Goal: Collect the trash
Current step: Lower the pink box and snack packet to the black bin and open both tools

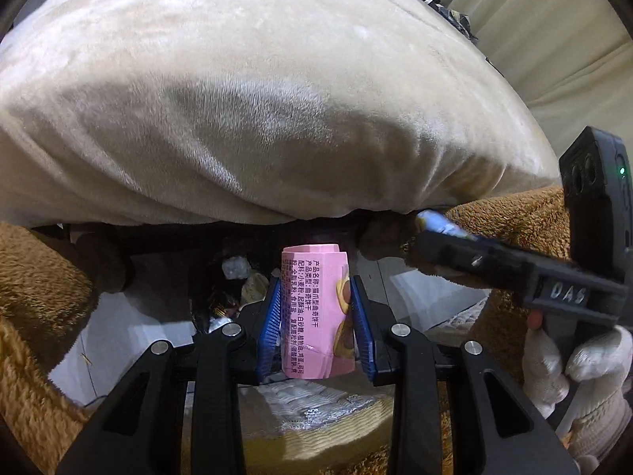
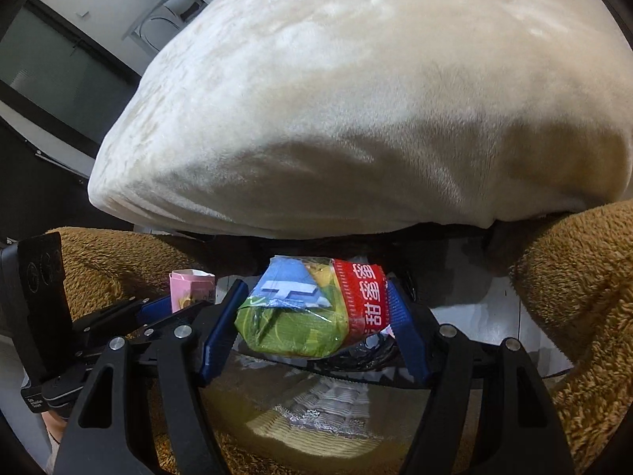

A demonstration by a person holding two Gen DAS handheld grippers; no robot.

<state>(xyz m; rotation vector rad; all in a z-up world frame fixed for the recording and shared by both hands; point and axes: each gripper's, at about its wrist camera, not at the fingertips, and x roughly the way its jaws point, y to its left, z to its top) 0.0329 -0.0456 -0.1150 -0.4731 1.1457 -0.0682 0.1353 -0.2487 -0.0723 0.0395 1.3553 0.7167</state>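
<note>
Left tongs [image 1: 316, 316] clench one pink carton [image 1: 314, 316]; only the right view shows right tongs [image 2: 316, 312] clenching one green-and-red wrapper [image 2: 312, 308].

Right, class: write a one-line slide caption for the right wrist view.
Right claw grips a crumpled green, blue and red snack wrapper below a cream cushion.
</note>
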